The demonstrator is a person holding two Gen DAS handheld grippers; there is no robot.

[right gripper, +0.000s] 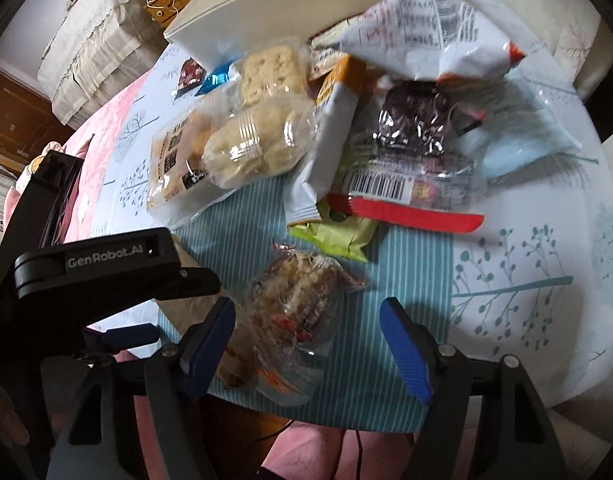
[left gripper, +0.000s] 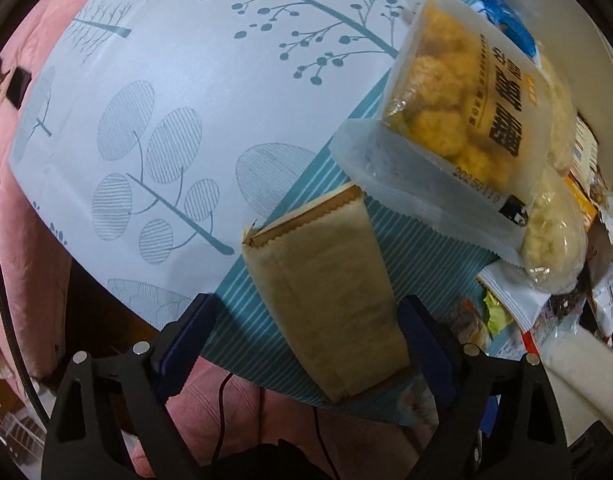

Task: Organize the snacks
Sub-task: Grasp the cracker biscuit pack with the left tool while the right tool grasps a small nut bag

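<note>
1. Sorting is being judged as barely begun: most snacks are being seen heaped together on the striped teal runner (right gripper: 386, 380), just in front of the white tray (right gripper: 306, 4), which is being shown with nothing visibly inside.
2. Pile contents are being made out as a yellow puffed-snack bag (left gripper: 462, 96), a clear pack of pale cakes (right gripper: 258, 144), a dark foil packet (right gripper: 414, 120), a barcoded red-edged packet (right gripper: 406, 208) and a lime-green packet (right gripper: 338, 236).
3. A tan paper-wrapped packet (left gripper: 326, 304) is being framed by the left gripper (left gripper: 306, 344), whose fingers are being held wide apart, the right pad close beside the packet; no grip is being shown.
4. A clear-wrapped nut bar (right gripper: 294, 312) is being straddled by the right gripper (right gripper: 310, 344), also spread wide, nothing clamped.
5. Nearly everything is being left to do.
</note>
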